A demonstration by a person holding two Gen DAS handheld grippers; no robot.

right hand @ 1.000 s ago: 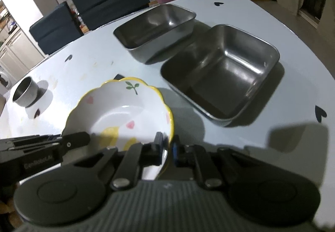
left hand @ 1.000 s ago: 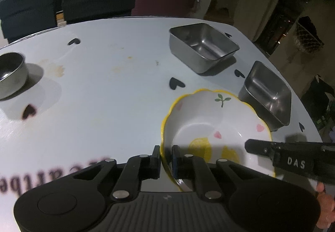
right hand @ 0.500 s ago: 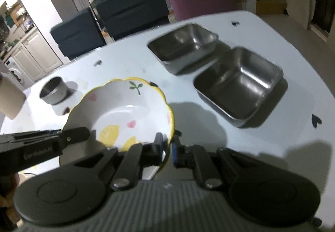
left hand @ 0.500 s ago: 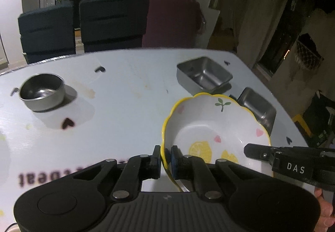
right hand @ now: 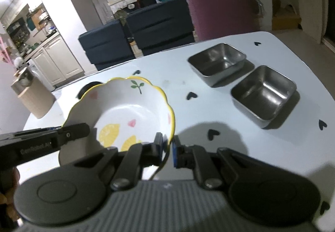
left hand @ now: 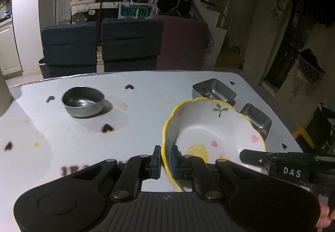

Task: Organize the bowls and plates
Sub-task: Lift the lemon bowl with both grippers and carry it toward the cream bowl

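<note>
A white ceramic bowl with a wavy yellow rim and lemon and heart prints is held in the air above the white table. My left gripper is shut on its left rim. My right gripper is shut on its right rim; the bowl also shows in the right wrist view. Two square steel trays sit side by side at the table's right. A round steel bowl sits at the far left.
Dark blue chairs and a maroon chair stand behind the far table edge. A tan box stands at the table's left end. Black heart marks dot the tabletop. The right table edge runs close past the trays.
Both grippers have lifted the ceramic bowl off the table and raised it higher. The trays and the round steel bowl now look farther below. Both grips stay shut on the rim.
</note>
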